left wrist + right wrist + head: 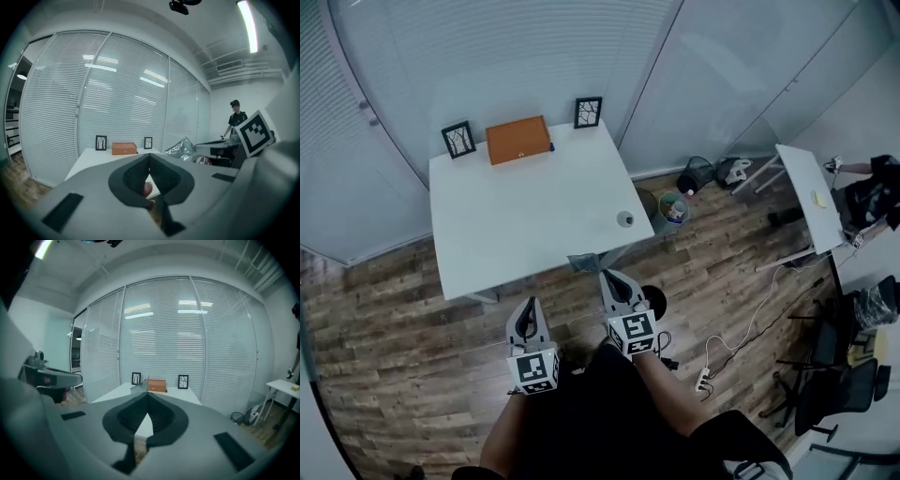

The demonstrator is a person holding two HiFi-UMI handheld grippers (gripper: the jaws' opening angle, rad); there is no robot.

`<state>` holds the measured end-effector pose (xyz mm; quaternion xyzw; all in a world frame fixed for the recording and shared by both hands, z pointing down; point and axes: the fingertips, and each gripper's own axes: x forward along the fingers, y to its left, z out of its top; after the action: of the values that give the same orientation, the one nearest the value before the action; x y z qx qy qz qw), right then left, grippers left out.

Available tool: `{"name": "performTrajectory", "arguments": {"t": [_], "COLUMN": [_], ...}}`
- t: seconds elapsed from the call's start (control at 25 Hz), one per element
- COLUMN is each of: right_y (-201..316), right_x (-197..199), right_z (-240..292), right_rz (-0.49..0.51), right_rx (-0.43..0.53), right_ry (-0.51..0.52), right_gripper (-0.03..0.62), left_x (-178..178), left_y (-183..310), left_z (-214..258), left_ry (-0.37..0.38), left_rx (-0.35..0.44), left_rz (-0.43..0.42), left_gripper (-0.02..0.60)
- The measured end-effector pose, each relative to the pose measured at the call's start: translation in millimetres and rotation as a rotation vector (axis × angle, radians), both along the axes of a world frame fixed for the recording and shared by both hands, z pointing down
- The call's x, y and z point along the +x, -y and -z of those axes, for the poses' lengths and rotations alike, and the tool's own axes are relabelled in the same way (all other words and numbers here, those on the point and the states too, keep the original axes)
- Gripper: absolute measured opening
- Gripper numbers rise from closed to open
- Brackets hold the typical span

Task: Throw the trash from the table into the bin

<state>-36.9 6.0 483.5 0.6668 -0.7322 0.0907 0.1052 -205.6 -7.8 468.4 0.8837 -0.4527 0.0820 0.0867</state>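
Observation:
A white table (525,216) stands ahead of me, with a small grey round thing (625,218) near its right edge. Beyond that edge, on the floor, is a bin (661,203) with rubbish in it. My right gripper (605,273) hovers at the table's near edge, shut on a crinkled silver wrapper (584,262). The wrapper (139,388) sticks up from the closed tips in the right gripper view and shows as foil (180,149) in the left gripper view. My left gripper (531,302) is lower left, off the table, its jaws together. A small reddish spot shows behind its tips; I cannot tell what it is.
An orange box (518,140) and two framed pictures (458,139) (588,112) line the table's far edge by the blinds. At the right stand a second white table (811,192), a person (872,197) and chairs. A power strip with cables (703,378) lies on the wood floor.

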Motion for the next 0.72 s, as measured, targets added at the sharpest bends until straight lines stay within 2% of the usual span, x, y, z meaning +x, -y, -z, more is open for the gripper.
{"name": "performTrajectory", "arguments": {"t": [0.24, 0.72], "right_y": [-64, -216], "right_x": [76, 219], "right_z": [-1, -10], "right_rz": [-0.12, -0.282], "right_rx": [0.007, -0.017], "right_ry": [0.019, 0.037], "right_gripper": [0.005, 0.005], "left_x": [86, 260], "left_y": [-33, -139], "left_z": [1, -4], "left_ry": [0.025, 0.041], "left_rx": [0.019, 0.005], "left_rz": [-0.135, -0.304], "left_gripper": [-0.002, -0.003]}}
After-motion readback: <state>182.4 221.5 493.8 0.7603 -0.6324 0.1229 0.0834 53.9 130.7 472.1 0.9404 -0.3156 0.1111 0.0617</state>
